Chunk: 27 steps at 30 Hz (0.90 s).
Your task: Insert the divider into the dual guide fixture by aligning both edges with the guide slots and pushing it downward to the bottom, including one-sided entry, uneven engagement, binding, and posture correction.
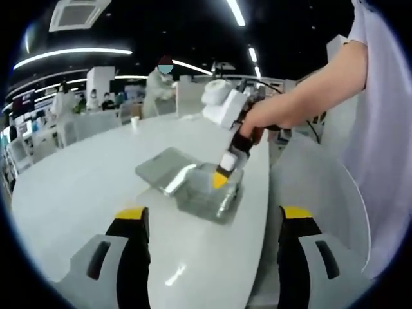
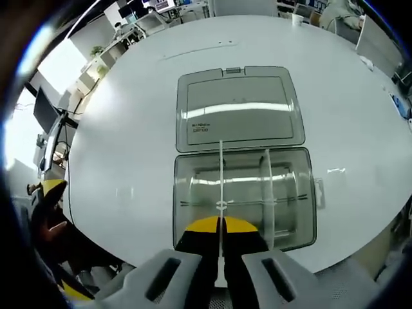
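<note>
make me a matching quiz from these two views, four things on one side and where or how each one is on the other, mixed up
Things:
1. divider
2. lid
3. left gripper
4. cup

States:
A. folded back flat on the table, beyond the box
B. open, hanging above the table, holding nothing
C. far off on the table, near the far edge
D. pinched on edge in the right gripper, over the clear box

Pairs: 1-D, 2-A, 3-B, 4-C

Open lid [image 2: 239,108] behind box [image 2: 243,196]; table [image 2: 129,129] bare.
</note>
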{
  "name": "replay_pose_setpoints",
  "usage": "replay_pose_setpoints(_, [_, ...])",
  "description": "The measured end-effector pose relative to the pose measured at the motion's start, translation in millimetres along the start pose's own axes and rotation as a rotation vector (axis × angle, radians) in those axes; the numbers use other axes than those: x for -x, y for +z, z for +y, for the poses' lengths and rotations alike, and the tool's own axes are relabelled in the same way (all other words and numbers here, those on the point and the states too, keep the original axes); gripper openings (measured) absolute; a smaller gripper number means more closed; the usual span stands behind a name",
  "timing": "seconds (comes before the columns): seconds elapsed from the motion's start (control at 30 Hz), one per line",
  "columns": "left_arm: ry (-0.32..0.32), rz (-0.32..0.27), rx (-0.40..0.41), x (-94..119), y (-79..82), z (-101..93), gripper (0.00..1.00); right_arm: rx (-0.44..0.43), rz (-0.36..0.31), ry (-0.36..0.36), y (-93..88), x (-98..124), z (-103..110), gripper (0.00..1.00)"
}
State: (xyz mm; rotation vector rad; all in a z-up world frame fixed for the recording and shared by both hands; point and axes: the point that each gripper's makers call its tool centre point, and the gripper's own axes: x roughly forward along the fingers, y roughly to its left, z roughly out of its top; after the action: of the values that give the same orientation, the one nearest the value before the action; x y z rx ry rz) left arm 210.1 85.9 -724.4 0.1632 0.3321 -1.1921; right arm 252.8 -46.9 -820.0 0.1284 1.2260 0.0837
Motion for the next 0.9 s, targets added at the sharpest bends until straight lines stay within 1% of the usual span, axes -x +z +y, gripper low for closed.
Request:
replay_pose_setpoints(0.27, [0.004, -0.008, 0.007, 5.4, 0.0, 0.3, 0.8, -0.006, 0.016, -0.007, -1.8, -6.5, -1.2, 0.0])
replay_pose_setpoints(0.5, [0.02, 0.0, 0.015, 10.9, -3.0, 3.0, 0.79, -0.003, 0.036, -0.009, -4.4, -12.0, 0.5, 0.0])
replay_pose_setpoints(0.77, [0.027, 0.005, 0.021, 12.0, -6.1, 4.5, 0.79, 0.011, 0.054, -0.015, -5.7, -17.0, -0.3, 0.0])
replay_pose_setpoints(0.9, [0.026, 0.012, 0.026, 12.1, -8.6, 5.8, 0.79, 0.015, 0.056, -0.009, -4.2, -15.2, -0.6, 0.0])
